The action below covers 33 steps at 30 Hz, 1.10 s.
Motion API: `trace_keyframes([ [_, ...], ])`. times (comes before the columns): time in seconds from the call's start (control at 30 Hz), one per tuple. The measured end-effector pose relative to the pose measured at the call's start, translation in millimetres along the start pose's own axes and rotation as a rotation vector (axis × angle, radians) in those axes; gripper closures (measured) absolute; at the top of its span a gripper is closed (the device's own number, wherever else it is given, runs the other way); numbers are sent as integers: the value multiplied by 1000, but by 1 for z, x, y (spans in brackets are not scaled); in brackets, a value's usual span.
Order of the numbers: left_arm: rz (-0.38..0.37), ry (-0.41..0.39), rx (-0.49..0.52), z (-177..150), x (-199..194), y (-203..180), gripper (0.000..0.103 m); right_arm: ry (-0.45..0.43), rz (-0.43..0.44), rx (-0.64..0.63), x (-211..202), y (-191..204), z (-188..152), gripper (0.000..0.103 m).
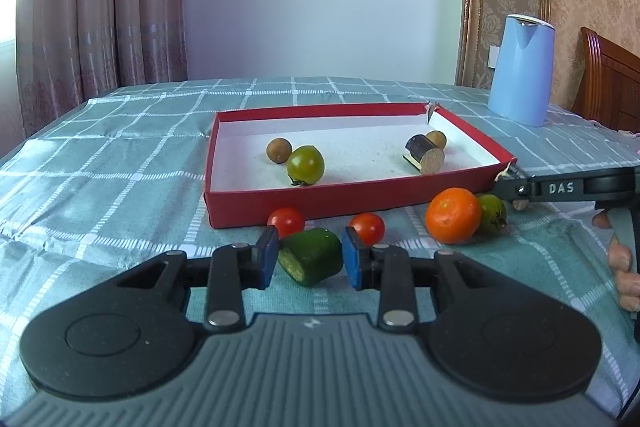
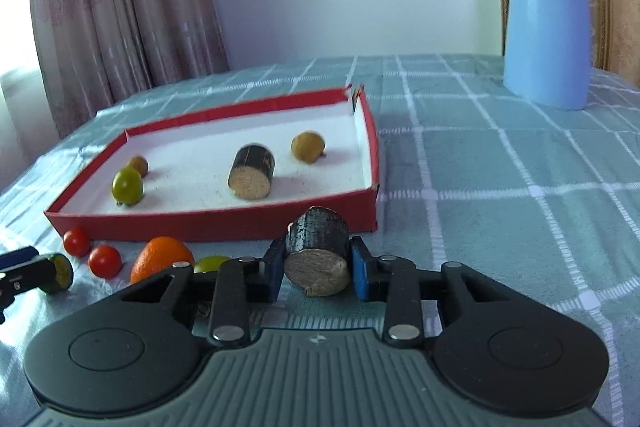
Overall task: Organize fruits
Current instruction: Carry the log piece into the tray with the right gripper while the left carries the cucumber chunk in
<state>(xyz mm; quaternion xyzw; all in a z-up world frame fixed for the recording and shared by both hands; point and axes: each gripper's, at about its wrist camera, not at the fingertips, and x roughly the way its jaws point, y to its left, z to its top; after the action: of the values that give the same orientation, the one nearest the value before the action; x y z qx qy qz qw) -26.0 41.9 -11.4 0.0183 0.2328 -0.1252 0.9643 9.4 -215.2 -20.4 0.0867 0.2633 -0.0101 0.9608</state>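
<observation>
Two grippers are each busy with a piece of produce in front of the red box. The left gripper (image 1: 309, 259) has its blue pads on either side of a green cucumber chunk (image 1: 310, 259); whether they press it or only flank it, I cannot tell. The right gripper (image 2: 318, 269) is clamped on a dark sugarcane piece (image 2: 318, 251), just before the box's near right corner. Along the near wall of the box (image 1: 320, 197), on the checked tablecloth (image 1: 120, 155), lie two cherry tomatoes (image 1: 285, 221), an orange (image 1: 453, 215) and a green tomato (image 1: 492, 213). Inside the box sit another cane piece (image 2: 252, 171), a green tomato and two brown longans (image 1: 279, 149). This looks like the pick-and-carry step; next each piece needs lifting over the wall and setting down inside.
</observation>
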Motion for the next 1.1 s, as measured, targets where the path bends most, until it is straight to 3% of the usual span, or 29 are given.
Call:
trace_keyframes([
  [0.2,2,1,2,9,0,-2,72,-88,3,-47,-19,9,5,70],
  [0.5,25,-23,24,40,23,-9,72,-121,-6,-169,-7,38,31,70],
  [0.63,26,-23,-1,54,44,-4,72,-119,-18,-213,8,49,41,70],
  [0.73,48,-13,-2,63,59,-1,81,-110,-24,-243,19,55,45,70],
  [1.1,55,45,-47,71,97,20,83,-39,11,-276,49,71,54,70],
])
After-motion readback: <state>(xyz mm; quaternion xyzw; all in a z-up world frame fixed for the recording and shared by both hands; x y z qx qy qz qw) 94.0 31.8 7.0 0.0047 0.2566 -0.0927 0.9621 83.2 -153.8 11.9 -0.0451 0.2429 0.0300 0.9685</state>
